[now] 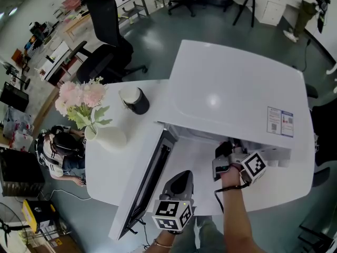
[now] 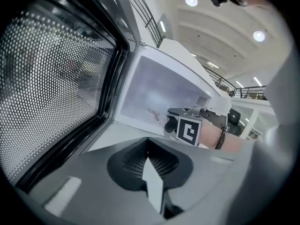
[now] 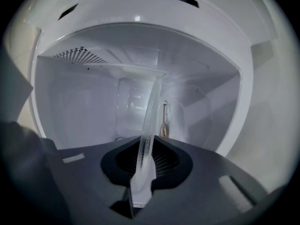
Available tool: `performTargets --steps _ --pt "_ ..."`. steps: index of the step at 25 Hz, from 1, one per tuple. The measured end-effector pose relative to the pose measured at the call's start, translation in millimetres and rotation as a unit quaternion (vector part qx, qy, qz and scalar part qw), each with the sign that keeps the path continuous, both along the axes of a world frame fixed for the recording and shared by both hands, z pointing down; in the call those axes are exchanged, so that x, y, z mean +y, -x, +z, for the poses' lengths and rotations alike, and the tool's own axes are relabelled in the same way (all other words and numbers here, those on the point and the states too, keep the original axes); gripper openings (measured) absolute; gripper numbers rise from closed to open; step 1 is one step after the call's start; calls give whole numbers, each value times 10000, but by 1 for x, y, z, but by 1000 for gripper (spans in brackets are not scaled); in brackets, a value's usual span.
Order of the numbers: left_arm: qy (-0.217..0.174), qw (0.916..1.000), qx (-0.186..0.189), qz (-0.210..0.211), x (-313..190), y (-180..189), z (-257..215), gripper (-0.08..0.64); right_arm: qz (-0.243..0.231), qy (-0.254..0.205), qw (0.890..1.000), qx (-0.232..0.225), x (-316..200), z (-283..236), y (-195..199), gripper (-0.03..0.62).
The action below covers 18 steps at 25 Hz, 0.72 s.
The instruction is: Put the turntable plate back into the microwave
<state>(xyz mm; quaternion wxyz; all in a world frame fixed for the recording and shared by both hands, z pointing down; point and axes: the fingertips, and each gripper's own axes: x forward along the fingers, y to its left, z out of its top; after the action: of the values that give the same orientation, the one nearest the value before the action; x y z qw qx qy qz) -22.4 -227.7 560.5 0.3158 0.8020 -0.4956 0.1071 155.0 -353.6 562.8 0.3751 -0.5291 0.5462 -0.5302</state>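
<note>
White worktop (image 1: 102, 165), rounded at its edge, carries everything in your head view. On it, from the centre out toward 3 o'clock, sits the white microwave (image 1: 231, 88), its flat top facing up at you and a printed label near its 4 o'clock corner. The microwave door (image 1: 148, 181) stands wide open, swung out toward 7 o'clock, and its dotted window mesh fills the 9 o'clock side of your left gripper view. The white cavity (image 3: 84, 102) takes up almost all of your right gripper view, with a vent grille at 10 o'clock on its ceiling.

At 9 o'clock from the microwave stands a white vase of pink flowers (image 1: 100, 128).

Your right hand-held gripper (image 1: 225, 158) reaches into the cavity mouth, its front end tucked under the microwave's top edge. Its jaws are pinching the turntable plate (image 3: 150, 121). This clear glass disc shows edge-on, rising from between the jaws toward 12 o'clock and leaning slightly toward 1 o'clock, in front of the cavity's back wall. Whether the plate touches the cavity floor cannot be told.

Your left hand-held gripper (image 1: 179, 182) hangs outside the microwave, at 6 o'clock in the head view, just beside the open door. Its jaws are pressed together with nothing between them, and it points toward the cavity and your right wrist.

A dark cup with a pale top (image 1: 135, 100) stands at 1 o'clock from the vase, near the microwave's 9 o'clock corner.
</note>
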Motion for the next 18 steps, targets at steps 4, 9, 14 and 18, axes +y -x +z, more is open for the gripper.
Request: performTargets --steps 4,9,14,18 --pt "0 10000 14 -15 0 0 -1 0 19 148 9998 158 2 1 -1 43" --pt "-19 10000 22 -10 0 -1 -3 0 67 466 9982 369 4 4 -5 44" --pt "-39 10000 39 0 -1 -3 -7 0 -71 791 9958 459 1 6 -3 55" --pt "-107 9999 72 34 -2 -5 -13 0 -187 1057 9920 657 1 7 -1 104"
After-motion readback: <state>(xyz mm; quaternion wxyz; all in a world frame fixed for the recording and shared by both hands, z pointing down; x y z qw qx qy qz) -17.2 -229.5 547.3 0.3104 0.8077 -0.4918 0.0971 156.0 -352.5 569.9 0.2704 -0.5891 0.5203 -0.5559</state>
